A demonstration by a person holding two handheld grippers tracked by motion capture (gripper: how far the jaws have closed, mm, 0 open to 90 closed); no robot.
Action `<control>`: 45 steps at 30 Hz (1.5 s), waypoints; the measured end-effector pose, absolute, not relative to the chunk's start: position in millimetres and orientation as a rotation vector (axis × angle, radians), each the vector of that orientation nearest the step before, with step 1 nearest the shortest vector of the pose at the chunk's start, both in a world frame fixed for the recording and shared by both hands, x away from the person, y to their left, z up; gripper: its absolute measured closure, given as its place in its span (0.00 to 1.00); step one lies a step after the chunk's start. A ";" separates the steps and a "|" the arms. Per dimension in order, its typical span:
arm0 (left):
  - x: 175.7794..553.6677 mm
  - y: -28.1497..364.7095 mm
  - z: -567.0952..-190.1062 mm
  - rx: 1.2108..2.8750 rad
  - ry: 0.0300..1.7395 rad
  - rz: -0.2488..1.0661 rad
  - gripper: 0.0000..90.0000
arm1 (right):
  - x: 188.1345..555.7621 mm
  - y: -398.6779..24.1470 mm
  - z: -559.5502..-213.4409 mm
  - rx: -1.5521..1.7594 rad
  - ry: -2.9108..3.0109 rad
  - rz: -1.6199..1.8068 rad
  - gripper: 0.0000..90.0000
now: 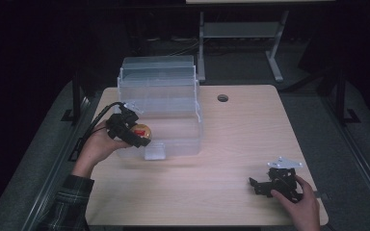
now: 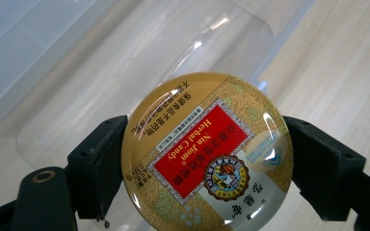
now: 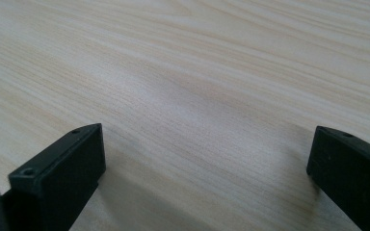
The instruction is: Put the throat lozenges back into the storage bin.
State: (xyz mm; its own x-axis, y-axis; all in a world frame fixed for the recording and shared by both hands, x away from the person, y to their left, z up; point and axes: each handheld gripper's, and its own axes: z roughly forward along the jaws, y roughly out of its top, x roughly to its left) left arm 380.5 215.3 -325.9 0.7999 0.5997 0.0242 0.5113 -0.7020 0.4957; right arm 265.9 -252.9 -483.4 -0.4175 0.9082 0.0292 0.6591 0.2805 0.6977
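1. Gripping a round candy tin (image 2: 207, 154) by its rim, the left tool (image 1: 134, 132) has its jaws closed on opposite edges of the tin, lid facing the camera.
2. Held clear of the desk (image 1: 231, 144), the tin sits just at the front left corner of a clear plastic box (image 1: 161, 108); whether it touches the wall is hard to tell.
3. Carrying looks like the step in hand, with the box as the likely place for the tin.
4. Next, the tin would need lifting over the box's front edge and the jaws easing apart only once it rests inside.
5. Idle on the desk, well apart from the box, the right tool (image 1: 274, 185) has its jaws spread wide with nothing between them.
6. Reading the red label is possible in the left gripper view; the high view gives the tin's place beside the box, while the right gripper view offers bare wood (image 3: 197, 72).
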 end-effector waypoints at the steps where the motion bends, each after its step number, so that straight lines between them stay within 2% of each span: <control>1: 382.2 218.7 -325.8 2.512 0.841 0.254 0.22 | 266.0 -253.0 -483.5 1.415 2.181 0.911 0.00; 45: 410.5 272.9 -338.7 2.479 1.082 0.334 0.22 | 265.9 -253.0 -483.5 1.415 2.181 0.911 0.00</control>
State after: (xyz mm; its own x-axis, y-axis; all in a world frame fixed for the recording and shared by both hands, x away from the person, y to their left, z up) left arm 410.5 272.9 -338.7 0.6697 0.7408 0.0528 0.6418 -0.6130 0.4607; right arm 265.9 -253.0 -483.5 -0.4177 0.9081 0.0286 0.6588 0.2811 0.6978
